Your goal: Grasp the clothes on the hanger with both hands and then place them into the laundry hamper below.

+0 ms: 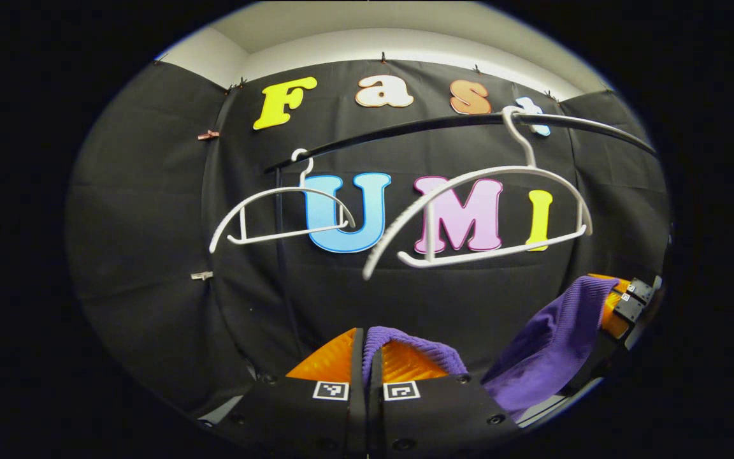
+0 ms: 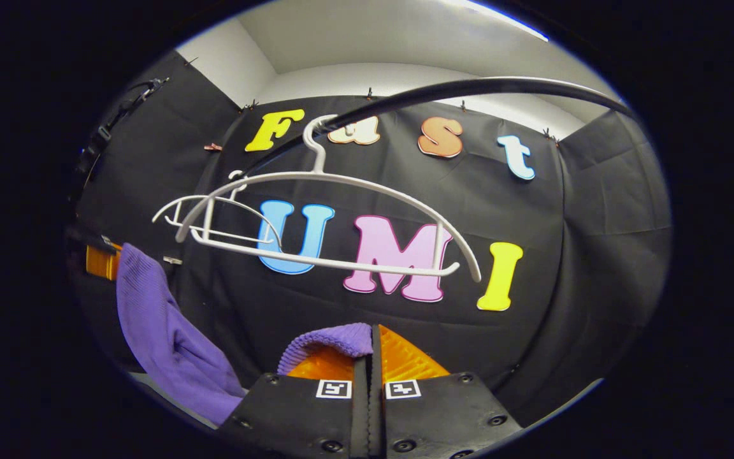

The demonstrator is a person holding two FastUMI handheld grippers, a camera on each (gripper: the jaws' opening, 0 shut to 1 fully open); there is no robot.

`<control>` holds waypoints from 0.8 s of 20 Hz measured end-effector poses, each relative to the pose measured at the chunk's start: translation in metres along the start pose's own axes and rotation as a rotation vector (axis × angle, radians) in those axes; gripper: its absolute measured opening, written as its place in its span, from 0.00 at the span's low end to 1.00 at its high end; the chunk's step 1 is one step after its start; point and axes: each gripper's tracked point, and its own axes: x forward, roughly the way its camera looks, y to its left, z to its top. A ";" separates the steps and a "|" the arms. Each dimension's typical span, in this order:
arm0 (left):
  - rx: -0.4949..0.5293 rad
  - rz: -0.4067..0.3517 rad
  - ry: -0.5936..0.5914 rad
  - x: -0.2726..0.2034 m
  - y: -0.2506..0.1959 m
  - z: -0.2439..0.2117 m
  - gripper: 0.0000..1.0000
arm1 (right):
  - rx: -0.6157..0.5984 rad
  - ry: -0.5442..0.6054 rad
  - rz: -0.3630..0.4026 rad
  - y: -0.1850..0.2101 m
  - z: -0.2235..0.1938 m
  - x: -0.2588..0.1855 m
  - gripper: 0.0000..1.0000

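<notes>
— How's the light?
— Even and bright from above; a glare strip crosses the ceiling (image 2: 501, 16).
— Sharpness?
— Crisp centrally, but fisheye bends the rail (image 1: 469, 121), and edges darken.

1. A black curved metal rail (image 1: 443, 124) crosses overhead in both views, barring the way upward.
2. Two bare white plastic hangers hang from it: the nearer hanger (image 1: 482, 217) and the farther hanger (image 1: 278, 217), well apart in the left gripper view, overlapping in the right gripper view (image 2: 329, 223).
3. Below the hangers, open room runs to the black cloth wall (image 1: 150, 223).
4. A purple ribbed knit garment (image 1: 545, 344) stretches between the left claw (image 1: 367, 357) and the right claw (image 2: 372, 354), filling the gap between them.
5. Right of the nearer hanger in the right gripper view, space is open.
</notes>
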 end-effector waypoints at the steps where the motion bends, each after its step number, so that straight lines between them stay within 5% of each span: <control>1: -0.008 -0.020 -0.001 -0.007 -0.009 0.000 0.06 | 0.025 0.009 0.010 0.005 0.005 -0.007 0.05; 8: -0.068 -0.106 -0.018 -0.037 -0.055 0.010 0.06 | 0.222 0.073 0.062 0.030 0.027 -0.027 0.05; 16: -0.172 -0.106 0.073 -0.033 -0.063 -0.051 0.06 | 0.171 0.192 0.148 0.063 -0.034 -0.037 0.05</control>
